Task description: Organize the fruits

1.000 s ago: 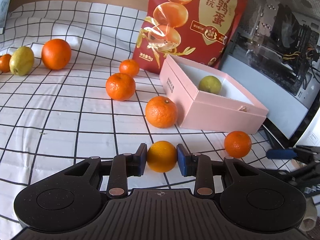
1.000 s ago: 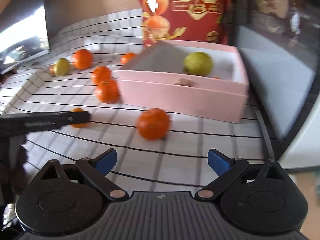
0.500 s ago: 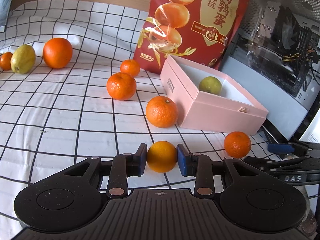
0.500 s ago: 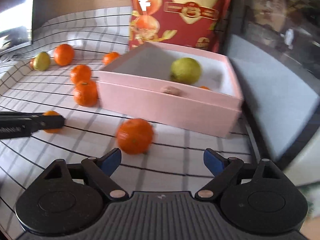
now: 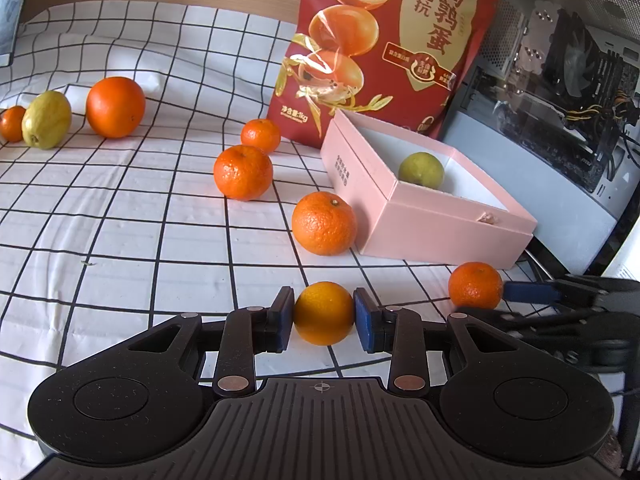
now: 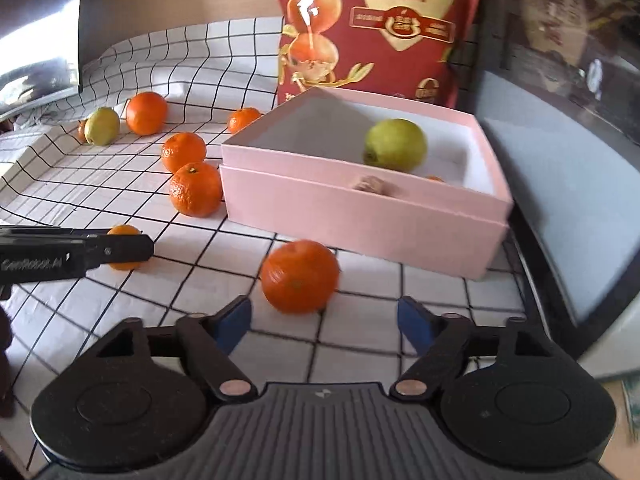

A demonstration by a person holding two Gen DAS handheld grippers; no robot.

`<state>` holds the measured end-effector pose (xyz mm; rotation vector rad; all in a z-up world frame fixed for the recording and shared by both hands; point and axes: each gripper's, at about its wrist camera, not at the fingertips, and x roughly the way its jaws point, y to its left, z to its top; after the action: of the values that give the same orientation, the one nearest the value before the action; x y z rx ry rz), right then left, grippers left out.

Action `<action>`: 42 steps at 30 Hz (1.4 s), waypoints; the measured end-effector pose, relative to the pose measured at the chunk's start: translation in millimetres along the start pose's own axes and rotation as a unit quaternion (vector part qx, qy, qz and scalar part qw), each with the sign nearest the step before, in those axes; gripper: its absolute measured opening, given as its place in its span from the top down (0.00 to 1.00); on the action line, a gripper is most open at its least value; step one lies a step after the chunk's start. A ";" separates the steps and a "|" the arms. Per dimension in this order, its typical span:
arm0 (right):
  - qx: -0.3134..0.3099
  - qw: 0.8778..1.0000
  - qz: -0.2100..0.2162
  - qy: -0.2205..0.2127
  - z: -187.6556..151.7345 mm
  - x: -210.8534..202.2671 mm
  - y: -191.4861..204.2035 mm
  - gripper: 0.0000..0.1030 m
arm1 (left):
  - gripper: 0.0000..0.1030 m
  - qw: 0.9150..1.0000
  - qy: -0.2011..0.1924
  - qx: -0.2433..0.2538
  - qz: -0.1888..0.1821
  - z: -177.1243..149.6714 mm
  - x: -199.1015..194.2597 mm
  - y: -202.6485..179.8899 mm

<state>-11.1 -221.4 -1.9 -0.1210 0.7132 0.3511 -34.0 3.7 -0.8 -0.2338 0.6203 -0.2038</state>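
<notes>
My left gripper [image 5: 324, 314] is shut on a small orange [image 5: 324, 313] just above the checked cloth. My right gripper [image 6: 325, 318] is open and empty, with a mandarin [image 6: 299, 276] just ahead of its jaws, slightly left of centre. That mandarin also shows in the left wrist view [image 5: 475, 285]. The open pink box [image 5: 424, 220] [image 6: 360, 216] holds a green pear [image 5: 421, 170] [image 6: 395, 145]. Several more mandarins lie left of the box, the nearest [image 5: 324, 223] [image 6: 195, 189] beside its wall.
A red snack bag [image 5: 384, 44] stands behind the box. A computer case [image 5: 560, 92] is at the right. A large orange [image 5: 115, 106], a yellow-green pear [image 5: 46, 119] and a small mandarin [image 5: 12, 123] lie far left.
My right gripper has moved forward and left toward the mandarin in front of the box, which now sits close to its jaws. My left gripper still holds the small orange, nearly unmoved.
</notes>
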 end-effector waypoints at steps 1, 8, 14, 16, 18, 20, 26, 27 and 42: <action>-0.001 1.000 0.000 0.002 2.4 3.6 2.5 0.32 | 0.64 1.000 0.000 0.000 0.000 0.0 0.0 -0.1; 0.005 1.000 0.020 0.013 14.0 16.1 5.4 0.57 | 0.64 1.000 0.000 0.000 0.000 -0.1 0.0 -0.3; 0.004 1.000 0.029 0.011 9.2 -8.5 1.3 0.57 | 0.64 1.000 -0.001 0.000 0.000 -0.7 -0.4 -0.7; 0.008 0.999 0.029 0.011 6.3 -17.0 -3.2 0.57 | 0.65 1.000 -0.002 0.006 -0.004 -1.2 -1.3 -2.2; 0.017 0.999 0.029 0.015 3.6 -24.9 -10.1 0.57 | 0.65 1.000 0.001 0.020 -0.019 -2.7 -2.0 -6.9; 0.025 0.999 0.027 0.016 1.5 -32.5 -17.2 0.57 | 0.65 0.999 0.002 0.038 -0.025 -4.4 -2.5 -14.9; 0.030 0.999 0.016 -0.009 8.9 -50.6 -26.9 0.57 | 0.65 0.996 -0.027 0.054 -0.072 31.2 -9.1 -38.8; 0.028 0.999 0.014 -0.017 13.4 -53.2 -26.8 0.57 | 0.65 0.994 -0.041 0.063 -0.075 42.6 -11.0 -44.2; 0.021 0.996 -0.056 -0.068 129.2 -28.6 -36.4 0.57 | 0.65 0.995 0.026 0.013 -0.092 194.3 117.8 -57.6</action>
<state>61.7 -233.9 113.7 -0.0959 0.5762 0.2342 168.4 -51.5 103.8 -0.2610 0.6485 -0.3955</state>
